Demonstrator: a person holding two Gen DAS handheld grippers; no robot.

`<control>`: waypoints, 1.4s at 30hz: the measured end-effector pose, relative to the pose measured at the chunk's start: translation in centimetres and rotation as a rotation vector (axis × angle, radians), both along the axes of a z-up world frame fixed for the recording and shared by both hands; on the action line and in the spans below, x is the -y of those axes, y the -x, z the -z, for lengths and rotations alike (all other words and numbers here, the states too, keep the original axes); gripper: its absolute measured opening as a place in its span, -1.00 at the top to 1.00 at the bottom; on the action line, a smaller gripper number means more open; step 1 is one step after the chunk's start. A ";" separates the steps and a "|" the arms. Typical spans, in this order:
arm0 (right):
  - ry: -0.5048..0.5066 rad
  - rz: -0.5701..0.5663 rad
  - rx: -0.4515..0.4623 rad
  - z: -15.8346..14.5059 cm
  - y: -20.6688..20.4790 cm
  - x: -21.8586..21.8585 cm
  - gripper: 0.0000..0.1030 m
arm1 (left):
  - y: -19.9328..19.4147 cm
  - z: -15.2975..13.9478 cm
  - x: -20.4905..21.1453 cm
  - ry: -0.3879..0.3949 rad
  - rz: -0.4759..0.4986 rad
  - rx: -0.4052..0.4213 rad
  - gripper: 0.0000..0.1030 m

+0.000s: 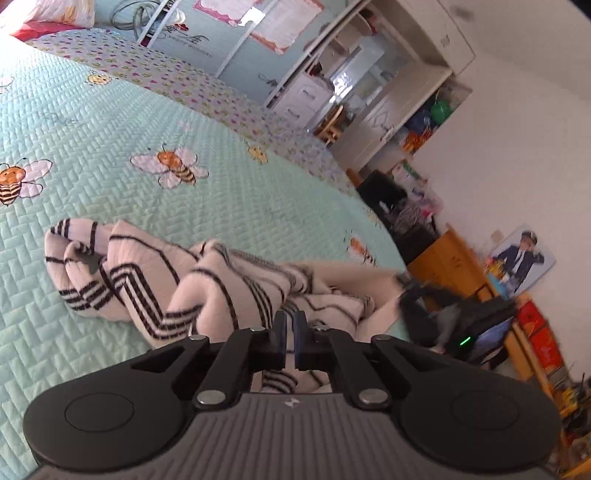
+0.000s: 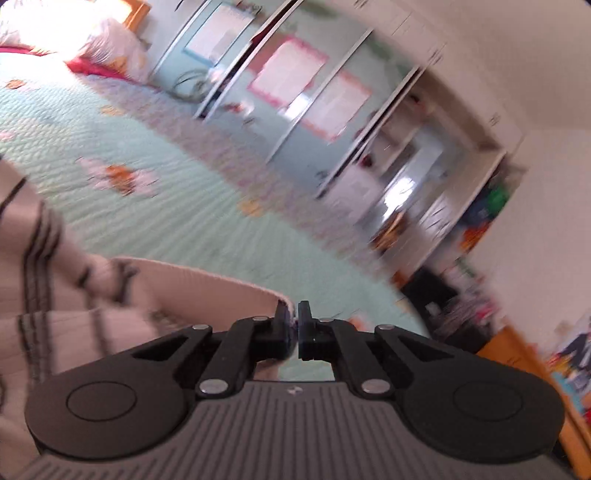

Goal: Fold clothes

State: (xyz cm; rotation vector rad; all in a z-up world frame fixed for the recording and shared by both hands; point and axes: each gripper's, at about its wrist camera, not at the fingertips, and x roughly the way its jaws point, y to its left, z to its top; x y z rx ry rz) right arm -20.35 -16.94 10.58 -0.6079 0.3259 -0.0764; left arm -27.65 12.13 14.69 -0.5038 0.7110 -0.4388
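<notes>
A cream knit sweater with black stripes (image 1: 207, 280) lies bunched on the mint quilted bedspread (image 1: 110, 122). My left gripper (image 1: 290, 326) is shut on a fold at the sweater's near side, and cloth shows in the thin slit between the fingers. In the right wrist view, my right gripper (image 2: 294, 319) is shut on the sweater's plain cream hem (image 2: 207, 280), which stretches left to the striped bulk (image 2: 40, 295). That view is motion-blurred. The right gripper also appears as a dark blur (image 1: 406, 288) at the sweater's right end in the left wrist view.
The bedspread, printed with bees (image 1: 173, 166), has a heart-patterned border (image 1: 207, 96) along its far edge. Pillows (image 1: 55, 14) lie at the head of the bed. Beyond stand wardrobe doors (image 2: 295, 85), white shelving (image 1: 369, 81) and an orange wooden cabinet (image 1: 454, 266) by the bed's corner.
</notes>
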 end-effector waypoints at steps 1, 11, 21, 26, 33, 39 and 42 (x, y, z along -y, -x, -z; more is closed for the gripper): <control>-0.006 0.020 0.013 -0.9 0.2 0.9 0.94 | 0.0 0.3 0.5 -0.019 0.015 -0.003 0.75; -0.604 0.286 -0.399 6.1 -3.5 14.4 0.94 | -3.7 0.9 7.6 -0.266 0.180 0.122 0.20; -0.834 0.232 -0.449 9.0 -1.3 15.0 0.89 | -10.1 4.1 14.5 -0.647 0.325 0.212 -0.09; -0.837 0.203 -0.452 9.2 -0.7 14.6 0.85 | -13.2 6.4 15.8 -0.719 0.338 0.154 -0.12; -0.936 0.221 -0.407 9.4 0.3 15.5 0.77 | -12.4 6.2 14.6 -0.576 0.197 0.088 0.91; -1.285 0.144 -0.254 7.0 3.8 18.1 0.00 | -8.0 -0.4 6.1 -0.307 -0.102 0.161 0.92; -1.263 0.077 -0.224 4.9 5.1 17.0 -0.02 | -6.1 -3.7 2.1 -0.273 -0.210 0.202 0.92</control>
